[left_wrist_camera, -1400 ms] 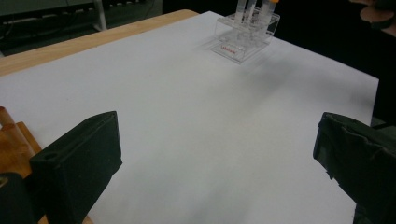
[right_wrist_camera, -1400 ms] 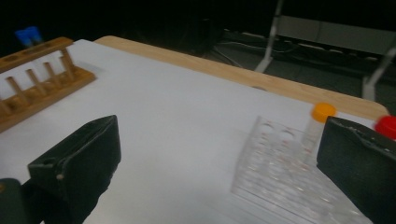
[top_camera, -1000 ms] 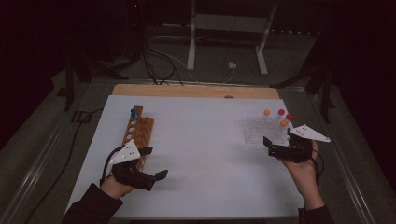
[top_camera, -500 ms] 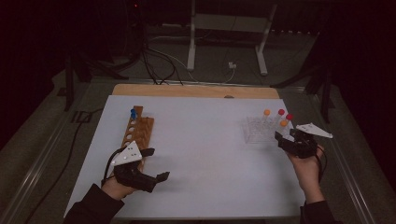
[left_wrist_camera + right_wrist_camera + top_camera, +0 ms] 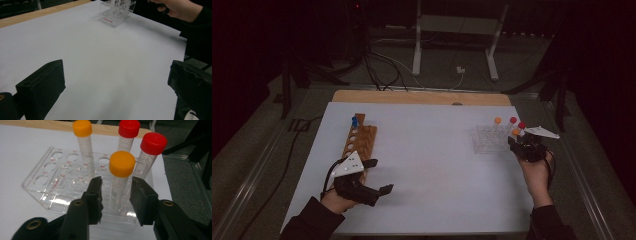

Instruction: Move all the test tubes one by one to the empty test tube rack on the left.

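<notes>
The orange-capped tube (image 5: 119,180) nearest the right gripper stands upright in the near row of the clear rack (image 5: 47,192), at the right side of the white sheet (image 5: 432,165).

Going left to right across the high view: a wooden rack (image 5: 359,140) lies near the sheet's left edge with a blue-capped tube (image 5: 355,121) at its far end. Just in front of it the left gripper (image 5: 377,175) rests low over the sheet, its jaws spread wide with bare paper between them. Well apart to the right sits the clear rack with two orange-capped and two red-capped tubes.

The right gripper (image 5: 116,195) reaches the rack from its near side. Its jaws have just been closing and now flank the tube's body below the cap, one on each side. A narrow gap shows at each pad, so the tube stands between them, not yet pinched.
</notes>
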`<state>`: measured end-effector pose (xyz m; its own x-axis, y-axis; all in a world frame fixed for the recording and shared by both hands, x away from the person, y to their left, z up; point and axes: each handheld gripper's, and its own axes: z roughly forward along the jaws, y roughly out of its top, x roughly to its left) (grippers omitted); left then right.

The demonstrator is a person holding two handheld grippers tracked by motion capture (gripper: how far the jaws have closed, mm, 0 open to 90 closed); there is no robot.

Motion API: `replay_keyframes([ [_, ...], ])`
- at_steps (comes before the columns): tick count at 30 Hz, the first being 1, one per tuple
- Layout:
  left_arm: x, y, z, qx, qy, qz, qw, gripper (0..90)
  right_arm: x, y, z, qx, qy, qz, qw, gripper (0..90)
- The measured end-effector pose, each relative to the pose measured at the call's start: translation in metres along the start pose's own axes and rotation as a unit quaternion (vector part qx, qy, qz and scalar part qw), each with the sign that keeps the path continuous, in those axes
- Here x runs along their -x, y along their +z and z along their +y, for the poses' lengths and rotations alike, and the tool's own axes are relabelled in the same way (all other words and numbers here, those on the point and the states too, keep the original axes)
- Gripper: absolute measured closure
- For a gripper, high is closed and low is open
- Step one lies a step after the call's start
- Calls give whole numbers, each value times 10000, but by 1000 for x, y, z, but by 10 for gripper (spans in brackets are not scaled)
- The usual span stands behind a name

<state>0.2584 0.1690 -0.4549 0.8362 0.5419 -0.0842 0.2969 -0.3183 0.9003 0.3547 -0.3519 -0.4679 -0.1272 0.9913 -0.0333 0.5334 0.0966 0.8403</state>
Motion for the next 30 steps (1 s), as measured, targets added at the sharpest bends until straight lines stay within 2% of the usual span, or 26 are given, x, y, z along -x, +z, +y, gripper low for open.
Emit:
replay_keyframes([
  [10, -1, 0, 0, -3, -9, 70, 10000, 19, -1, 10, 1, -127, -17, -83, 9999, 730],
  [17, -2, -1, -1, 1, -29, 46, 10000, 19, 0, 12, 2, -137, 49, -88, 9999, 746],
  [19, -2, -1, -1, -18, -24, 45, 10000, 19, -1, 10, 3, -128, -18, -107, 9999, 747],
  [24, -1, -1, 0, -7, -35, 34, 10000, 19, -1, 0, 9, 50, -41, -94, 9999, 747],
  [30, -2, -1, 0, -5, -40, 19, 10000, 19, -2, -16, 17, 358, -217, -108, 9991, 747],
])
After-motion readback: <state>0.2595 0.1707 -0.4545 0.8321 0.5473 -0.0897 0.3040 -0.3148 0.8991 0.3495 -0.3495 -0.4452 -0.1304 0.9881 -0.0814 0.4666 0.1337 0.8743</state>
